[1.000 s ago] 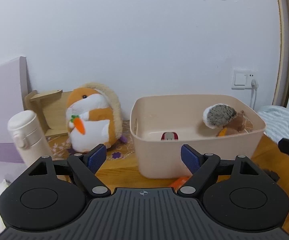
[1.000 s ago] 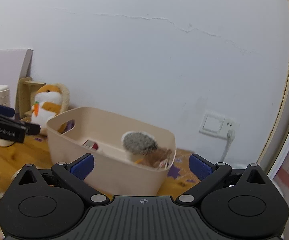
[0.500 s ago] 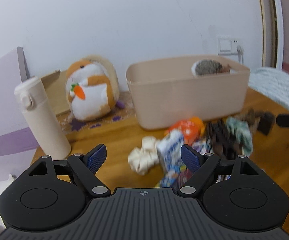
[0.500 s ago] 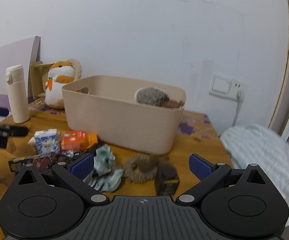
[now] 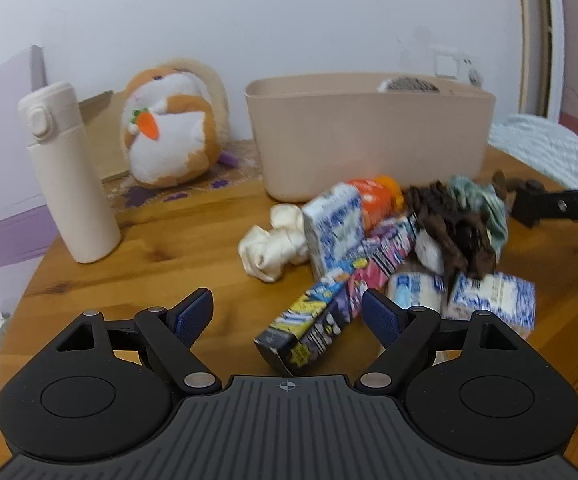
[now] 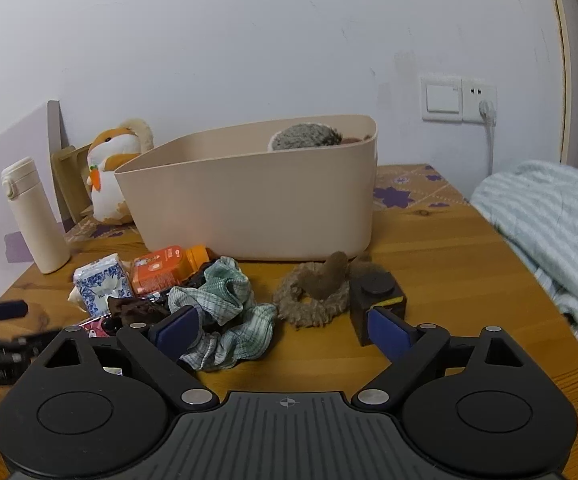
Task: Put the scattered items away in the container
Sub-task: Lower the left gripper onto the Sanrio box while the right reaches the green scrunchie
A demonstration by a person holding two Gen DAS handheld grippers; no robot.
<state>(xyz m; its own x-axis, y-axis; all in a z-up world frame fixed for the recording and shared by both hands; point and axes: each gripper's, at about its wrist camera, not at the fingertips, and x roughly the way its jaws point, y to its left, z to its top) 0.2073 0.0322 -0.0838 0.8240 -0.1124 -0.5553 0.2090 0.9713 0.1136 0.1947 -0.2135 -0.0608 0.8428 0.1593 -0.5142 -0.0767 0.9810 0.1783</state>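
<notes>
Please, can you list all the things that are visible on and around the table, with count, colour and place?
storage bin: 1, beige, back centre of table
hedgehog plush: 1, grey, inside bin
hamster plush: 1, orange and white, left of bin
flask: 1, cream, upright, far left
tissue packs: at least 2, blue and white, in the pile
orange packet: 1, in front of bin
scrunchie: 1, green checked, pile centre
fuzzy ring: 1, brown, right of scrunchie
black box: 1, right end
long box: 1, multicoloured, nearest the left gripper
white knotted item: 1, left of pile
blanket: 1, pale green, right edge
wall socket: 1, white
left gripper: open
right gripper: closing, above the scrunchie
</notes>
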